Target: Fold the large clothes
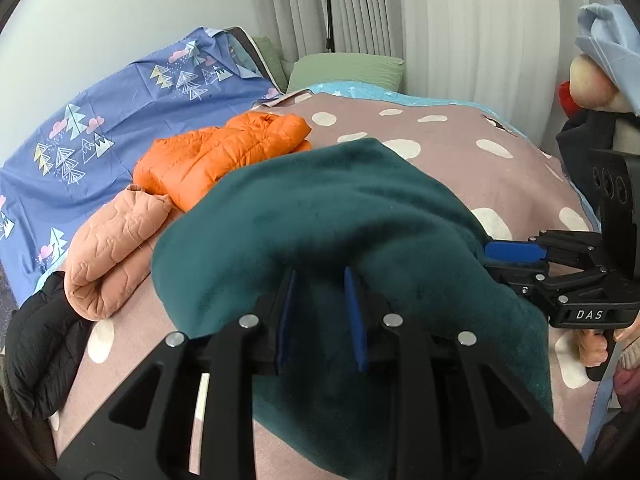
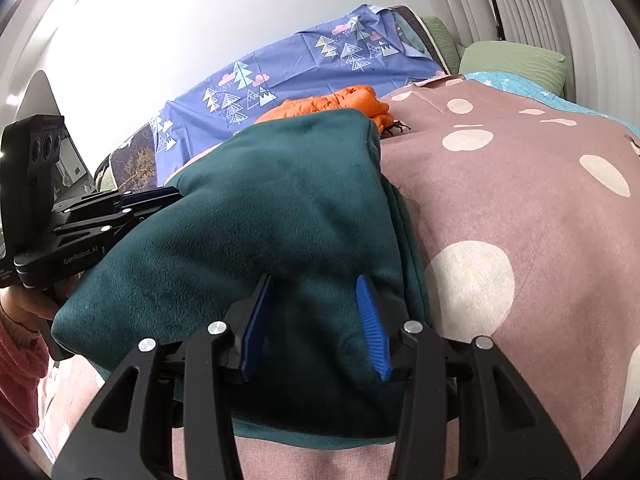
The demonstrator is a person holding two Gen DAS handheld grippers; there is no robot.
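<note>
Fleece, a teal garment point(image 1: 360, 208), sits pinched between my left gripper point(image 1: 322, 316) and my wider-set right gripper point(image 2: 316, 328), draped over the spotted blanket's point(image 2: 520, 200) near edge, an orange jacket point(image 1: 224, 156) lying beyond.

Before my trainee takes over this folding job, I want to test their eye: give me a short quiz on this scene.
1. True or false: both grippers have the teal fleece garment between their fingers.
2. Which jacket lies nearest the green pillow? A) orange B) pink C) black
3. Fill in: the bedspread is mauve with pale ____.

Key:
1. True: left gripper and right gripper each pinch a fold of it.
2. A, the orange jacket.
3. Dots.
</note>
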